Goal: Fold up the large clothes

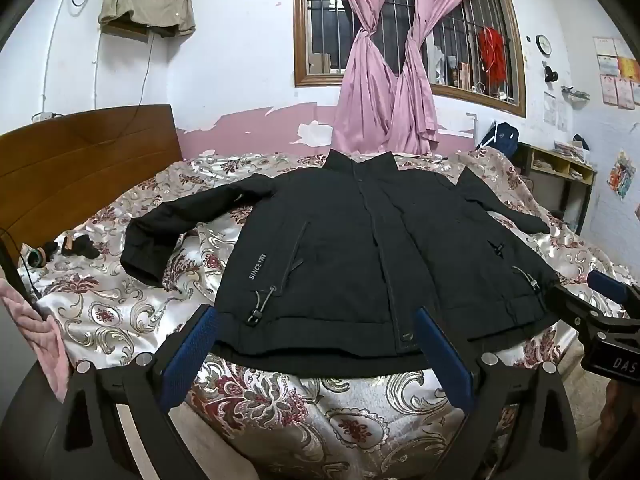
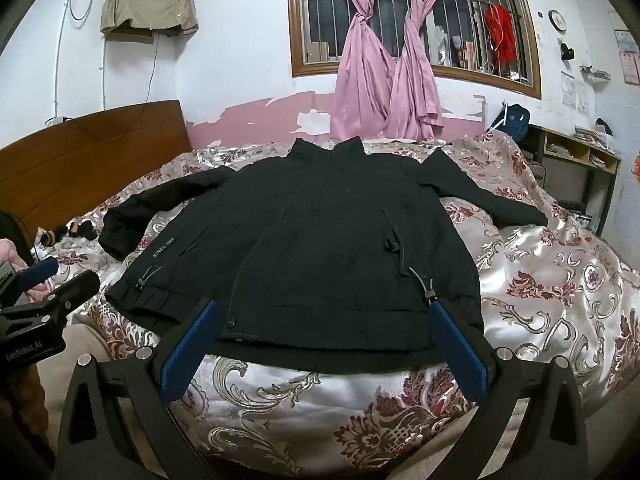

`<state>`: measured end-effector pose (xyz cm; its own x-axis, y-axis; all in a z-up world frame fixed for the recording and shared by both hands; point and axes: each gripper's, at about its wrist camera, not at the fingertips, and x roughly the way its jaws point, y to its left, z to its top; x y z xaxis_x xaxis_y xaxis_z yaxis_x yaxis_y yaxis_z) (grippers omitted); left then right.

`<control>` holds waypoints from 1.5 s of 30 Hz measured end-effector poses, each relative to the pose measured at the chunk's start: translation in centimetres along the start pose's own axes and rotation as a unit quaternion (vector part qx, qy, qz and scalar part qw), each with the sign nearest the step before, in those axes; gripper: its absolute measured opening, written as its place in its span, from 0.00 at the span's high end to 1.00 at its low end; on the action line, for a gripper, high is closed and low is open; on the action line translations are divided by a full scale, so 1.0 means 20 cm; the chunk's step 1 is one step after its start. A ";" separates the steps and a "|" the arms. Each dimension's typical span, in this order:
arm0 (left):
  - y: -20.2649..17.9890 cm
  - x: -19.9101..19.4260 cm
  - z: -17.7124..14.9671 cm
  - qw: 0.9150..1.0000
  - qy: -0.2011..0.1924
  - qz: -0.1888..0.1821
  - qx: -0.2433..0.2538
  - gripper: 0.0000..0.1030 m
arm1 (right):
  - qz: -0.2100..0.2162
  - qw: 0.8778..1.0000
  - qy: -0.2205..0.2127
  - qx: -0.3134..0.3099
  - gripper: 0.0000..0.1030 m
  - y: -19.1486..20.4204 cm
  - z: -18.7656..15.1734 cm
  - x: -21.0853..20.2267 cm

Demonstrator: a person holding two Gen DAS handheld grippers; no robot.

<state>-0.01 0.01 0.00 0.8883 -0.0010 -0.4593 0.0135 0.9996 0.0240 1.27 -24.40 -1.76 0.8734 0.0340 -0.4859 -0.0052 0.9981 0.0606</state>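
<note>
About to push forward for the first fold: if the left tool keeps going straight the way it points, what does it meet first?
Most likely the black jacket's bottom hem, lying flat on the floral bedspread. The left tool is open and empty, angled down at it. Depth is unclear.

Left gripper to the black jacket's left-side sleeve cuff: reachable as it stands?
Probably yes. The left gripper is open above the black jacket's hem, and the sleeve cuff lies flat on the floral satin bedspread to its left with nothing between them.
</note>
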 end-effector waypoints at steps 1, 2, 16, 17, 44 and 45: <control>0.00 0.00 0.00 1.000 0.000 0.000 0.000 0.05 | 0.000 1.000 0.001 0.000 0.01 0.00 0.00 0.00; 0.00 0.00 0.00 1.000 0.000 -0.001 -0.001 0.05 | 0.001 1.000 -0.001 0.001 0.01 0.00 0.00 0.00; 0.00 0.01 -0.01 1.000 0.000 -0.002 -0.001 0.05 | 0.002 1.000 -0.002 0.003 0.01 0.00 0.00 0.00; 0.00 0.01 -0.01 1.000 0.000 -0.002 -0.002 0.05 | 0.002 1.000 -0.002 0.003 0.01 0.00 0.00 0.00; -0.01 0.00 0.00 1.000 -0.004 -0.001 -0.001 0.05 | 0.003 1.000 -0.003 0.004 0.01 0.00 0.00 -0.01; -0.01 0.00 0.00 1.000 -0.004 -0.001 -0.001 0.05 | 0.003 1.000 -0.003 0.005 0.01 0.00 0.00 -0.01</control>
<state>-0.06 -0.11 0.07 0.8916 -0.0036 -0.4528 0.0151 0.9996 0.0218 1.11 -24.33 -1.61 0.8759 0.0397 -0.4809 -0.0060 0.9974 0.0715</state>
